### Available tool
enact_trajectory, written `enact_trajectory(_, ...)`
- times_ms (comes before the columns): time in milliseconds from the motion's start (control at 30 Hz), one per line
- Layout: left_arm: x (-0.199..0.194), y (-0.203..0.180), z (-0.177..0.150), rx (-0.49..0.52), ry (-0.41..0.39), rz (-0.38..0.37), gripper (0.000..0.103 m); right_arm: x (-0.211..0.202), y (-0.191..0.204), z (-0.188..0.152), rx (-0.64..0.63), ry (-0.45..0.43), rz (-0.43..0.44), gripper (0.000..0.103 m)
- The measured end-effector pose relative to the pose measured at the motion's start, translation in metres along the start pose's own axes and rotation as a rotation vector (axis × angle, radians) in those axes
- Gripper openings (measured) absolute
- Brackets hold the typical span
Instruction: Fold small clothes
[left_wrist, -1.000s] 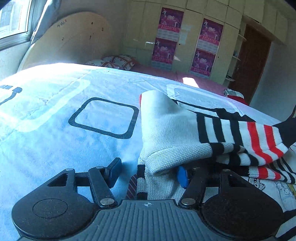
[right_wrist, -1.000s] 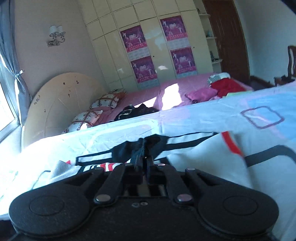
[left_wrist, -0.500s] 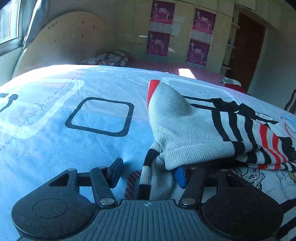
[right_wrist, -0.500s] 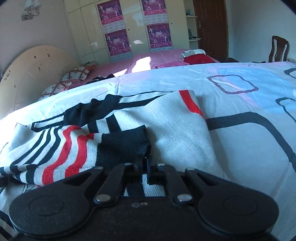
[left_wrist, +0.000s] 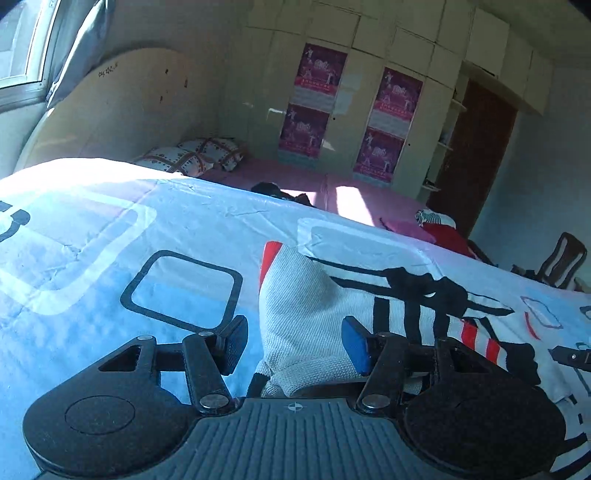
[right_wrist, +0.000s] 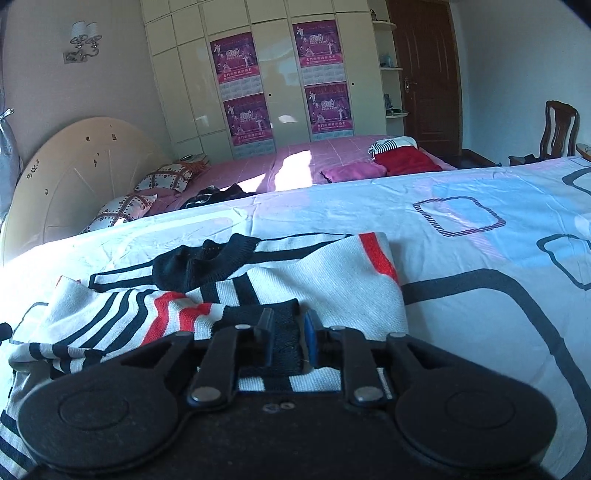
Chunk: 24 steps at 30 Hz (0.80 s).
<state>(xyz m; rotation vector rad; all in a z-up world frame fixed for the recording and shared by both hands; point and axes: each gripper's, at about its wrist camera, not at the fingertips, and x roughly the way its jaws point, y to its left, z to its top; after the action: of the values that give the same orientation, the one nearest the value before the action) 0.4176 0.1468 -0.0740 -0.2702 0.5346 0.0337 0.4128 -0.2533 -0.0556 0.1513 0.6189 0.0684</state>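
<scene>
Right wrist view: right gripper (right_wrist: 287, 338) jaws just parted, narrow gap; black cuff (right_wrist: 282, 341) lies between, unpinched. Left gripper (left_wrist: 293, 341) is spread wide. Striped sweater (right_wrist: 332, 280) is seen at 12 o'clock on bedsheet (right_wrist: 480, 295).

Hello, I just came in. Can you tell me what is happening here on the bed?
A person is folding a small striped sweater on a bed sheet, with tongs in each hand. The right tongs have just been opening; the black cuff sits between the jaws, which no longer pinch it. The left tongs stand open over the grey knit side, gripping nothing. One sleeve already lies folded across the body.
</scene>
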Motion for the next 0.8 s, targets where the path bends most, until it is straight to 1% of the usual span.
enact_trajectory(33, -0.007, 0.001, -0.001, -0.017, -0.02, -0.007, 0.056, 0.0, 0.0, 0.001, 0.004, -0.002, 0.008, 0.017)
enact_trajectory(100, -0.017, -0.001, -0.002, -0.019, -0.053, -0.008, 0.056, 0.0, 0.0, 0.002, 0.0, -0.006, 0.027, 0.015)
enact_trajectory(133, -0.018, -0.004, -0.002, -0.013, -0.056, -0.026, 0.056, 0.0, 0.002, 0.002, -0.007, -0.007, 0.039, 0.015)
enact_trajectory(200, -0.008, -0.017, 0.002, 0.026, -0.04, -0.081, 0.056, 0.004, 0.006, 0.0, -0.019, 0.003, 0.057, 0.014)
enact_trajectory(267, 0.016, -0.034, 0.005, 0.057, 0.023, -0.168, 0.056, 0.012, 0.011, -0.002, -0.029, 0.021, 0.074, 0.014)
enact_trajectory(333, 0.038, -0.048, 0.007, 0.069, 0.039, -0.19, 0.056, 0.017, 0.016, -0.003, -0.034, 0.028, 0.061, 0.017)
enact_trajectory(367, 0.045, -0.051, 0.01, 0.073, 0.039, -0.169, 0.056, 0.018, 0.016, -0.003, -0.032, 0.03, 0.05, 0.018)
enact_trajectory(400, 0.05, -0.052, 0.015, 0.073, 0.023, -0.137, 0.056, 0.018, 0.015, -0.003, -0.029, 0.03, 0.044, 0.02)
enact_trajectory(467, 0.056, -0.043, 0.023, 0.049, 0.004, -0.092, 0.056, 0.017, 0.011, -0.001, -0.028, 0.027, 0.04, 0.023)
enact_trajectory(567, 0.066, -0.025, 0.026, 0.036, 0.014, -0.032, 0.056, 0.018, 0.004, -0.002, -0.022, 0.029, 0.031, 0.026)
enact_trajectory(667, 0.076, -0.008, 0.025, 0.035, 0.041, -0.005, 0.056, 0.025, -0.002, -0.002, -0.006, 0.033, 0.017, 0.028)
enact_trajectory(767, 0.093, 0.004, 0.03, 0.018, 0.066, -0.012, 0.056, 0.034, -0.008, -0.001, 0.041, 0.043, 0.022, 0.028)
enact_trajectory(800, 0.101, 0.01, 0.033, 0.002, 0.094, -0.027, 0.056, 0.038, -0.01, 0.0, 0.059, 0.05, 0.026, 0.028)
